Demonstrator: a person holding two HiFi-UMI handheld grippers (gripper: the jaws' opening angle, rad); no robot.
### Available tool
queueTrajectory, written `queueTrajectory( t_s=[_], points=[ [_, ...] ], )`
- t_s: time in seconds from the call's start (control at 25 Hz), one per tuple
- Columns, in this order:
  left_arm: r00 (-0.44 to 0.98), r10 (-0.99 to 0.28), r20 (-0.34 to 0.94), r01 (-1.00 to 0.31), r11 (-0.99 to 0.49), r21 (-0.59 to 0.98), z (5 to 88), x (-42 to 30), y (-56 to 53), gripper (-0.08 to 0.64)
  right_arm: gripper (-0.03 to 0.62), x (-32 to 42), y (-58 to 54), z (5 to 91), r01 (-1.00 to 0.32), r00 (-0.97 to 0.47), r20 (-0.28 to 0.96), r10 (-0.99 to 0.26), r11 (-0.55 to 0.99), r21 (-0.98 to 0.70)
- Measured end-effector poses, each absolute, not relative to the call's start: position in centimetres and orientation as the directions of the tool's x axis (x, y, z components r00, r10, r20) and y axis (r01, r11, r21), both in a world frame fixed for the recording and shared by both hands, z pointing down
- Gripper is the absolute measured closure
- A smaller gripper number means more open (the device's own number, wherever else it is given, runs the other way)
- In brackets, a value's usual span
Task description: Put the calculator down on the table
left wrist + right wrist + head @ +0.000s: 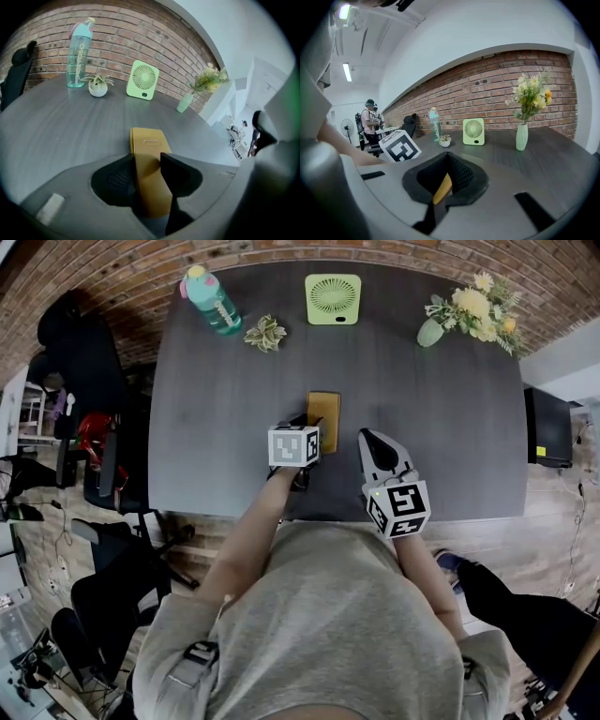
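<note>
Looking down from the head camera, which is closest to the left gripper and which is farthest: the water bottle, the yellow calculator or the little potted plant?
1. Yellow calculator, between the jaws of the left gripper.
2. Little potted plant, farther back and slightly left.
3. Water bottle, at the far left, beyond the plant.

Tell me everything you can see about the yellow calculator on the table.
The calculator is a flat, mustard-yellow rectangular slab, plastic by its look, with rounded corners. The face showing is plain apart from a small recessed slot near its far end; no keys or screen show. It appears to lie flat on the dark grey table, lengthwise between the parted jaws of the left gripper.
</note>
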State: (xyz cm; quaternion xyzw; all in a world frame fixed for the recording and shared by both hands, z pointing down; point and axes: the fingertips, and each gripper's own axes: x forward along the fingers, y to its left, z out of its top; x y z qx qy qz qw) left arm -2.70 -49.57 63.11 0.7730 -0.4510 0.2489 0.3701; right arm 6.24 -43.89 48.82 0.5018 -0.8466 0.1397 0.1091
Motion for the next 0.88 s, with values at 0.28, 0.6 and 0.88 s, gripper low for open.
queueTrajectory(
  t_s=[0.28,0.6,0.88],
  points=[
    [0.454,-0.526,0.719,-0.888,-0.330,0.320,63.0,-2.9,-49.5,0.382,0.589,6.5,-43.3,48.6,-0.883,-0.467,0.322,-0.823,0.453,-0.123],
    [0.423,-0.614,0.666,-0.900,-0.372,0.228,59.7,-3.1,-47.8,0.456,0.589,7.1,-41.4,48.2,-0.883,-0.466,0.311,-0.828,0.454,-0.115],
    [0.416,-0.688,0.595,-0.905,-0.376,0.199,56.2,-2.9,-44.0,0.497,0.589,7.4,-37.9,48.1,-0.879,-0.475,0.296,-0.829,0.465,-0.107]
  ],
)
